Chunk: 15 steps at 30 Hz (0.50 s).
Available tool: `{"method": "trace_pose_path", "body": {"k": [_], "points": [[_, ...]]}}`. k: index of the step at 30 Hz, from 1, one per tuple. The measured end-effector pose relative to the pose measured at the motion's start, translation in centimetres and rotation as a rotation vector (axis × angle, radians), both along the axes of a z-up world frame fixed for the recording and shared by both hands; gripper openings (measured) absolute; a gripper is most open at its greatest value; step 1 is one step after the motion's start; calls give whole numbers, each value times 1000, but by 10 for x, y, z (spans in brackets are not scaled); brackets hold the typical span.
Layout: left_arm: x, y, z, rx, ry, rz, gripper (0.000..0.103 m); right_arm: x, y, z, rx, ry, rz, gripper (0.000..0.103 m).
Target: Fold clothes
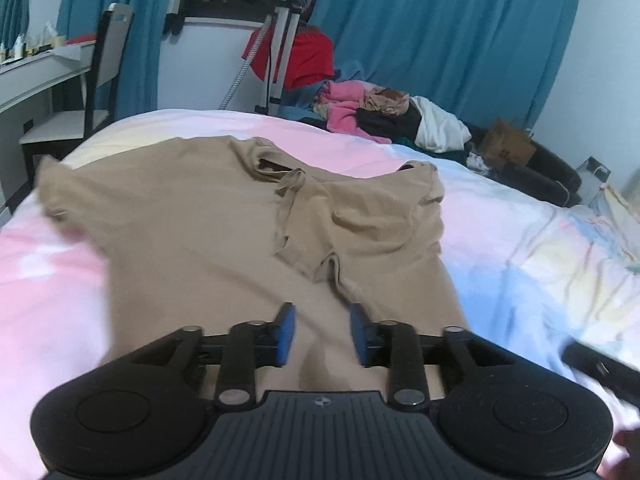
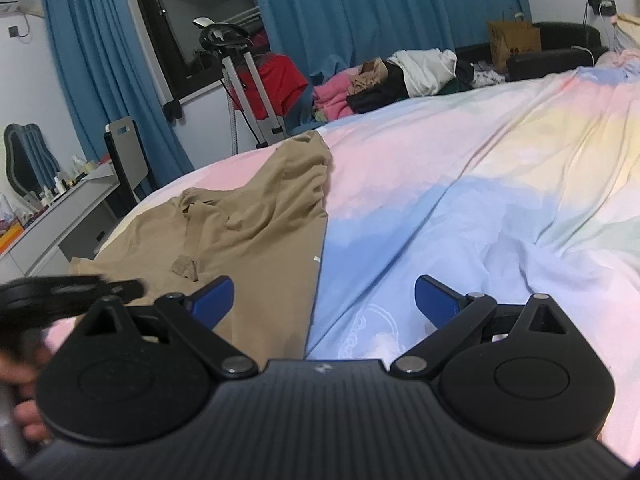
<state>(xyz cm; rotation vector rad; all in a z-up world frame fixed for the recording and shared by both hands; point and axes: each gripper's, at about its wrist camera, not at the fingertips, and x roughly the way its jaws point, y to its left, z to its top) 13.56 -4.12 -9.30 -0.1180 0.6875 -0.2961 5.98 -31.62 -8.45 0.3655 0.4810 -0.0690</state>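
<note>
On the pastel bedcover (image 1: 520, 216) the tan shirt (image 1: 180, 224) lies mostly spread, its right side turned over the middle. The left gripper (image 1: 323, 334) hovers over the hem, fingers parted, holding nothing; the right gripper (image 2: 325, 300), spread wide, straddles the shirt's edge, probably for grasping it.

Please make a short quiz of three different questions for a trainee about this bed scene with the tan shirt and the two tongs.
1. True or false: the left tongs are shut on the tan shirt.
2. Which tongs are open wider? A) left B) right
3. Fill in: the pile of clothes lies at the far edge of the ____, in front of the blue curtain.

Key: 1 false, the pads stand apart above the cloth. 2 B. 3 bed.
</note>
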Motion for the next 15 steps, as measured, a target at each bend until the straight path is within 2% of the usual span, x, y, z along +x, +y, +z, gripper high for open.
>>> {"method": "trace_pose_path", "body": {"k": [2, 4, 5, 7, 8, 9, 10, 12, 15], "points": [[-26, 8, 14, 17, -10, 22, 42, -5, 6, 6, -16, -16, 8, 99], [-52, 15, 29, 27, -38, 31, 63, -11, 13, 12, -33, -30, 18, 99], [-66, 17, 36, 28, -62, 28, 68, -14, 16, 15, -43, -36, 24, 99], [-92, 23, 46, 24, -111, 32, 86, -22, 24, 21, -60, -46, 37, 99], [-102, 24, 49, 20, -136, 19, 90, -25, 28, 24, -68, -51, 42, 99], [-111, 25, 51, 16, -162, 5, 99, -29, 32, 28, -73, -56, 44, 99], [-120, 27, 53, 12, -188, -8, 103, -33, 36, 32, -77, -61, 43, 99], [-132, 29, 52, 1, -224, 0, 103, -40, 47, 38, -89, -76, 55, 99], [-134, 35, 45, -28, -204, 15, 103, -51, 64, 46, -108, -100, 84, 99]]}}
